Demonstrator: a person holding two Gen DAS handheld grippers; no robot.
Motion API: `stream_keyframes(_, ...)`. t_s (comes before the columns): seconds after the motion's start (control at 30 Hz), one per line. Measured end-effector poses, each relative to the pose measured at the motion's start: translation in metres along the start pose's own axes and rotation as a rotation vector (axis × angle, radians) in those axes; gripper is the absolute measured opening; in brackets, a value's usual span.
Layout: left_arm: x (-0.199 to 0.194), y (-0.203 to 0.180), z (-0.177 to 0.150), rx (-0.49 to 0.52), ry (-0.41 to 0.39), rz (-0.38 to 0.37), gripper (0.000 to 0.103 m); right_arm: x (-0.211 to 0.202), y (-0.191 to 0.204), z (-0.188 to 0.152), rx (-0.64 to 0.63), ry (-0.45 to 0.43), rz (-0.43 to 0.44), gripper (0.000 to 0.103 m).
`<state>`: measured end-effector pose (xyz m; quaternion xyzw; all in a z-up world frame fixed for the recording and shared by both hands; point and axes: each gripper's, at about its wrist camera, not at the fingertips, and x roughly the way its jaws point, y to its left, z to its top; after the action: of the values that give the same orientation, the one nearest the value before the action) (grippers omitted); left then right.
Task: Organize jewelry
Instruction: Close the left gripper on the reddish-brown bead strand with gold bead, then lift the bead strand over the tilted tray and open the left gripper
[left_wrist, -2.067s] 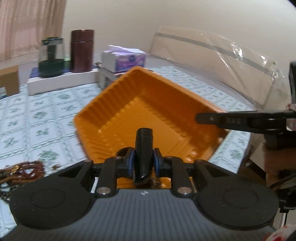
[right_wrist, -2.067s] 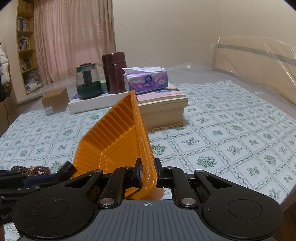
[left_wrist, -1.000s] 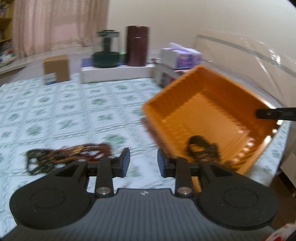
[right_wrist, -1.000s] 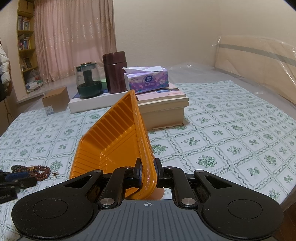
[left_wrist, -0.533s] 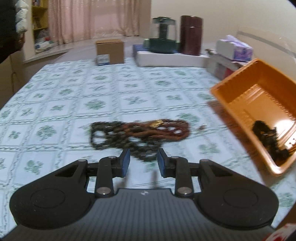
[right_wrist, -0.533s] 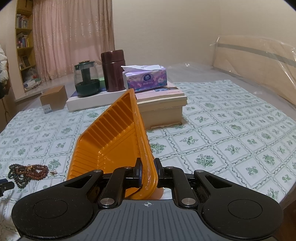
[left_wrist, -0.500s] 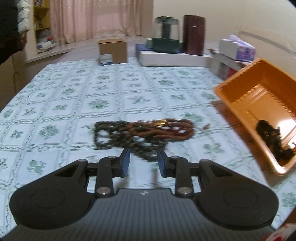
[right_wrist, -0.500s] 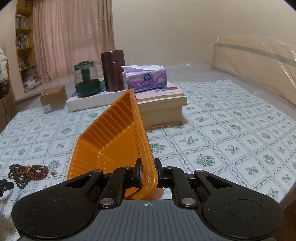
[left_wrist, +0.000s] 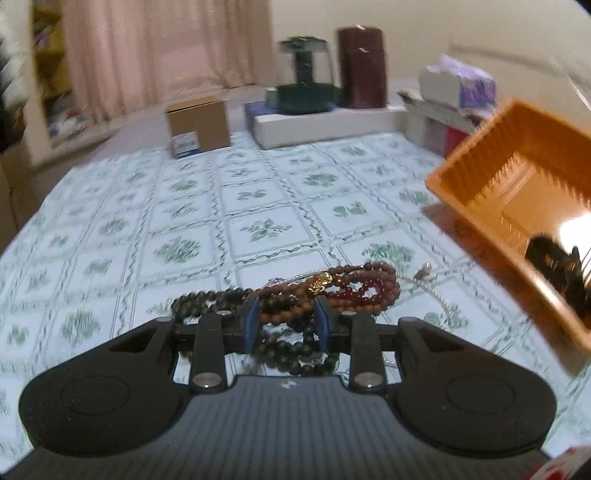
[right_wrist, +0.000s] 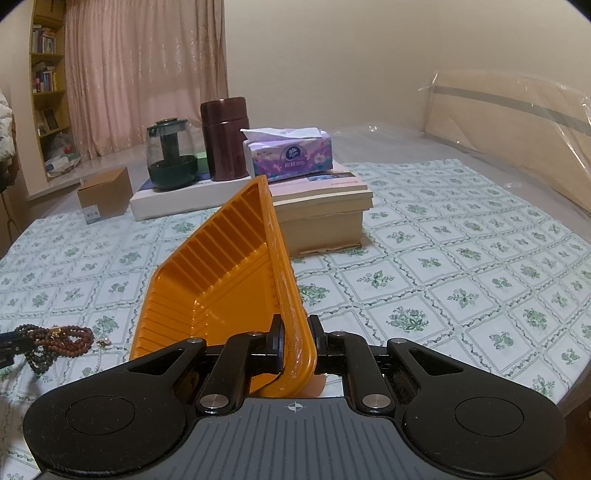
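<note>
**A:** Where is the jewelry?

**B:** A tangle of bead strings (left_wrist: 295, 295) lies on the desk (left_wrist: 258, 206), which has a white cloth with green leaf squares. There are dark beads, reddish-brown beads and one gold charm. An orange tray (right_wrist: 229, 280) sits to the right of the beads, tilted up on one side, with a small dark clump of beads (left_wrist: 557, 269) in its low corner.

**A:** What are the two grippers doing?

**B:** The left gripper (left_wrist: 285, 324) hangs just over the near end of the tangle. Its jaws stand partly open with bead strands between them; whether the pads touch the beads I cannot tell. The right gripper (right_wrist: 295, 349) has its jaws closed tight on the tray's near rim and holds that side off the desk.

**A:** Anything else near the tray?

**B:** Beyond the tray stand a tissue box (right_wrist: 290, 153) on stacked books, a brown canister (right_wrist: 224, 138) and a glass teapot (right_wrist: 170, 158).
</note>
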<state>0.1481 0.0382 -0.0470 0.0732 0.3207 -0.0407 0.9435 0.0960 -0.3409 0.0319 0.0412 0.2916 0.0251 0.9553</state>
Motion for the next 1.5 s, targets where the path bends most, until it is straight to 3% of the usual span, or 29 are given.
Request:
stream_keyframes(0.2, 0.018, -0.019, -0.002, 0.322, 0.058, 0.033, 0.028, 0.001, 0.0, 0.001, 0.001, 0.004, -0.004, 0.012)
stream_keyframes(0.33, 0.025, -0.023, -0.007, 0.458, 0.081, 0.03, 0.025, 0.002, 0.0, 0.0, 0.004, 0.005, -0.007, 0.012)
stream_keyframes(0.5, 0.03, -0.033, -0.009, 0.576, 0.098, 0.016, 0.007, 0.002, 0.0, 0.0, 0.004, 0.004, -0.008, 0.012)
stream_keyframes(0.67, 0.02, -0.029, -0.001, 0.542, 0.058, 0.019, 0.0, 0.001, 0.0, 0.0, 0.005, 0.003, -0.004, 0.012)
stream_keyframes(0.8, 0.001, -0.02, 0.017, 0.456, -0.018, 0.016, 0.0, -0.001, 0.002, 0.0, 0.004, -0.001, -0.001, 0.012)
stream_keyframes(0.93, -0.008, -0.017, 0.028, 0.444, -0.05, -0.014, 0.0, -0.003, 0.003, 0.0, 0.002, -0.005, 0.002, 0.012)
stream_keyframes(1.0, -0.004, -0.021, 0.024, 0.462, -0.029, -0.037, 0.0, -0.003, 0.003, 0.0, 0.003, -0.006, 0.002, 0.012)
stream_keyframes(1.17, 0.017, -0.036, -0.001, 0.605, 0.039, -0.017, 0.014, -0.003, 0.002, 0.001, 0.004, -0.003, 0.001, 0.012)
stream_keyframes(1.27, 0.028, -0.039, -0.012, 0.68, 0.051, -0.008, 0.013, -0.002, 0.002, 0.001, 0.006, -0.002, -0.001, 0.012)
stream_keyframes(1.5, 0.036, -0.035, -0.007, 0.712, 0.07, -0.036, 0.013, 0.0, 0.0, 0.0, 0.004, 0.004, -0.009, 0.012)
